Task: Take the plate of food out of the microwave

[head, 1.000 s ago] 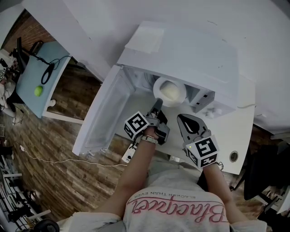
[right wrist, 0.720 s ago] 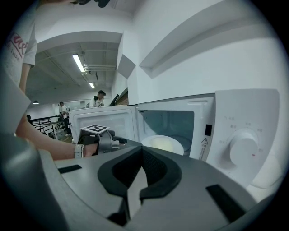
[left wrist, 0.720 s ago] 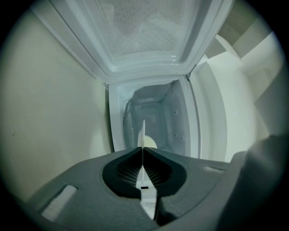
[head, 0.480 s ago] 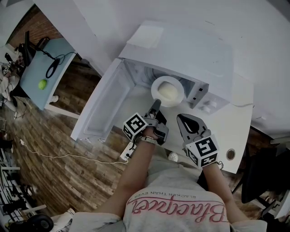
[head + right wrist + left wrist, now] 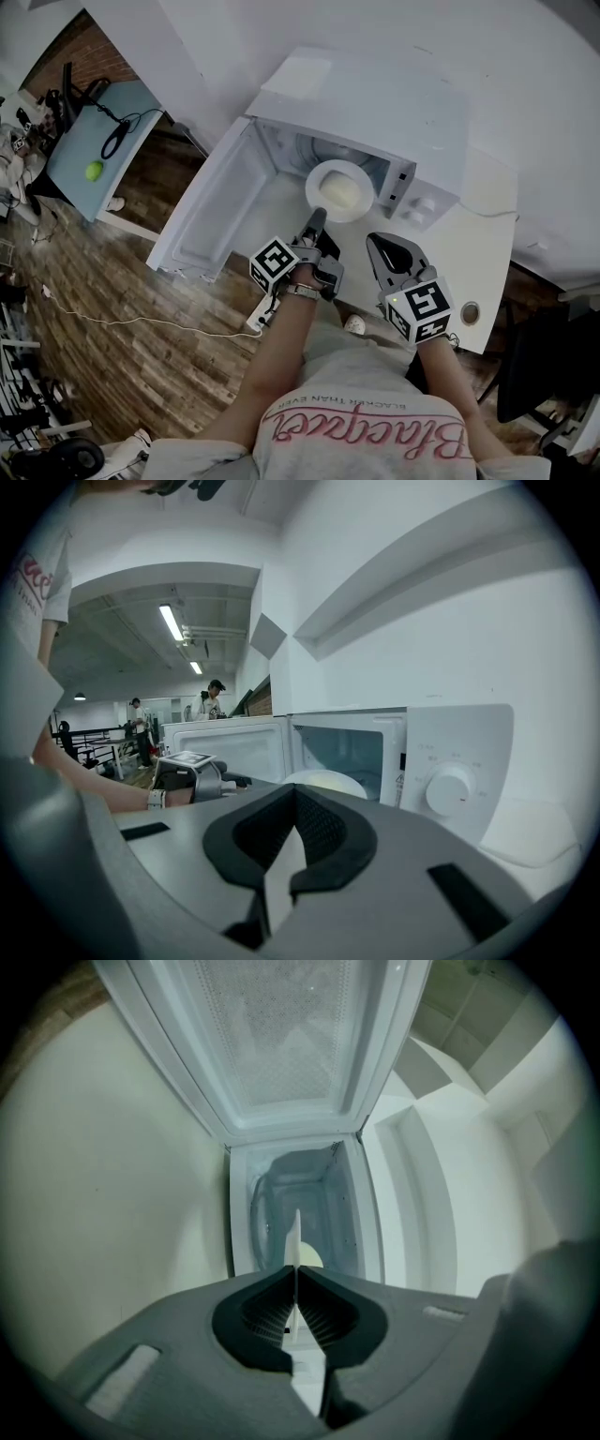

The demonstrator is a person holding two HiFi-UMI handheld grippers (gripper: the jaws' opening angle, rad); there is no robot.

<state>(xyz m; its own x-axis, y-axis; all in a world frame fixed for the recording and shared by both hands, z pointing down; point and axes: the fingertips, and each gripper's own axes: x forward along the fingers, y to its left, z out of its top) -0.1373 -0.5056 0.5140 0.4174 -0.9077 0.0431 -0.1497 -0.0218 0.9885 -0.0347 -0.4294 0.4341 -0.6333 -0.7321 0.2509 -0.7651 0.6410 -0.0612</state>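
The white microwave point(image 5: 375, 103) stands open, its door point(image 5: 220, 211) swung out to the left. A white plate point(image 5: 322, 180) with pale yellowish food point(image 5: 341, 192) hangs at the mouth of the cavity, mostly out of it. My left gripper point(image 5: 316, 216) is shut on the plate's near rim. In the left gripper view the plate point(image 5: 296, 1237) shows edge-on between the shut jaws of the left gripper point(image 5: 296, 1274). My right gripper point(image 5: 377, 242) hovers just right of the plate, shut and holding nothing. The right gripper view shows the plate point(image 5: 323, 782) beyond the right gripper point(image 5: 295, 794).
The microwave sits on a white table point(image 5: 487, 272) with a round cable hole point(image 5: 470, 312). Its control knob point(image 5: 450, 789) is right of the cavity. A power strip point(image 5: 265, 314) lies on the wooden floor. A side table with a green ball point(image 5: 94, 171) stands far left.
The left gripper has drawn the plate out of the cavity toward the person. The right gripper has moved back alongside it, still shut.
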